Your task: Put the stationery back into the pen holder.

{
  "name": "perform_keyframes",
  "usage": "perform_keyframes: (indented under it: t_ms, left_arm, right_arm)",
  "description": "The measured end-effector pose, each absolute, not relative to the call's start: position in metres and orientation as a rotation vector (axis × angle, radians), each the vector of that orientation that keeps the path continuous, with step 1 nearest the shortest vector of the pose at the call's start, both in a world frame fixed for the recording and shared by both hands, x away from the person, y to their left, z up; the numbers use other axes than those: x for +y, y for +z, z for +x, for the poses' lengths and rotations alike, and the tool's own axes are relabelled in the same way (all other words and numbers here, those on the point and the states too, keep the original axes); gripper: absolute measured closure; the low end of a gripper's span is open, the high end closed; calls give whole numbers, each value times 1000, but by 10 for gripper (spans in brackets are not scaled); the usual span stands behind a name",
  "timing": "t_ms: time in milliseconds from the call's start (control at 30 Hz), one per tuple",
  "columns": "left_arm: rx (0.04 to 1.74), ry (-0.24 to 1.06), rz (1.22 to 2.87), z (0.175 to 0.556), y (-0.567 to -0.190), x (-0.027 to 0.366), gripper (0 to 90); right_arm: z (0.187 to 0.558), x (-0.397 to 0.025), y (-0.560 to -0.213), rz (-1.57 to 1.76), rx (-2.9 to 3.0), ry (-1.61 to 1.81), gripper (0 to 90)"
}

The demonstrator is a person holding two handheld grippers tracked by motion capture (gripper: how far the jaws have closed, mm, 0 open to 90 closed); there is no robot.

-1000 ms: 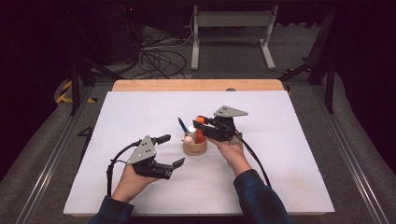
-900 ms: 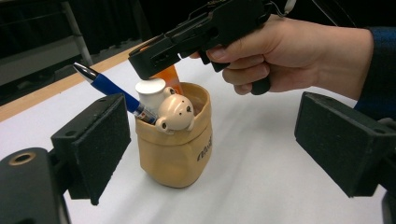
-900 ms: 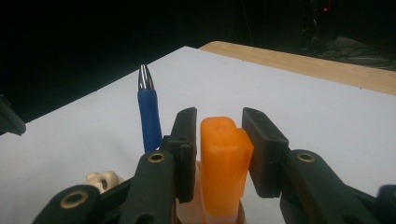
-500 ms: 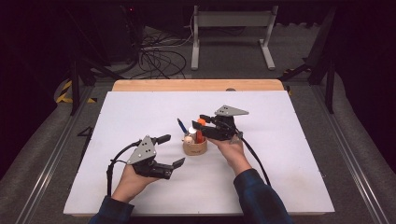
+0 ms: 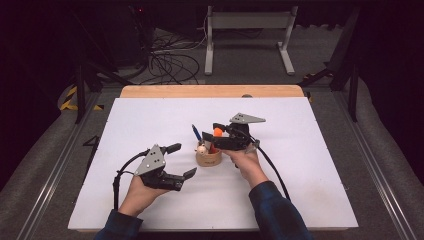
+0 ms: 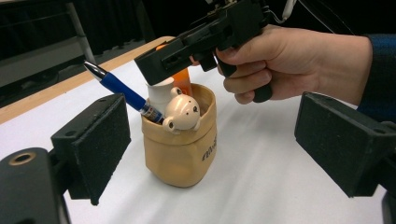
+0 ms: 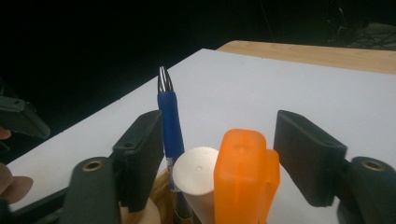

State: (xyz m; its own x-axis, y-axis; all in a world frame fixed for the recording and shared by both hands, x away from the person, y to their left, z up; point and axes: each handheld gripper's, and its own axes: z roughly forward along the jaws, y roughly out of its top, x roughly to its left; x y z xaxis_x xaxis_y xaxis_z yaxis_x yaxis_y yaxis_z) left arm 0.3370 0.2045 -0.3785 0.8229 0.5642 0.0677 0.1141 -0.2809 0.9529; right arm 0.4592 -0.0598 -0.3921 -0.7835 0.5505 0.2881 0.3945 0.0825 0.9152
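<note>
A white table [image 5: 310, 190] carries a small tan pen cup [image 6: 180, 149] near its middle, upright, with some dark lettering on its side. The right gripper [image 5: 216, 136] hangs just above the cup's mouth, jaws spread apart with nothing clamped, straddling the tops of an orange marker [image 7: 245, 175] and a white cylinder-topped pen [image 7: 198, 177]. The left gripper [image 5: 182, 162] rests low on the table beside the cup, toward the person, jaws wide apart and empty, facing the cup. A blue pen [image 6: 122, 91] leans out of the cup, tilted away from the right hand [image 6: 285, 60]. A cream bear-head topper [image 6: 182, 114] sits at the cup's rim, touching the blue pen.
</note>
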Motion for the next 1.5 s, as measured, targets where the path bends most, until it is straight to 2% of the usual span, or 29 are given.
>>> perform_keyframes:
  t_ms: [367,767,1500]
  left_arm:
    - [523,478,1825,337,-379,206,115]
    - [543,480,1810,339,-377,211,109]
    - [570,504,1778,339,-374,220,85]
  right_arm:
    - [460,-65,-388,1001,2181,1832,166]
    - [451,-73,-379,935,2178,1763,67]
    - [430,-100,-368,904,2076,1761,5]
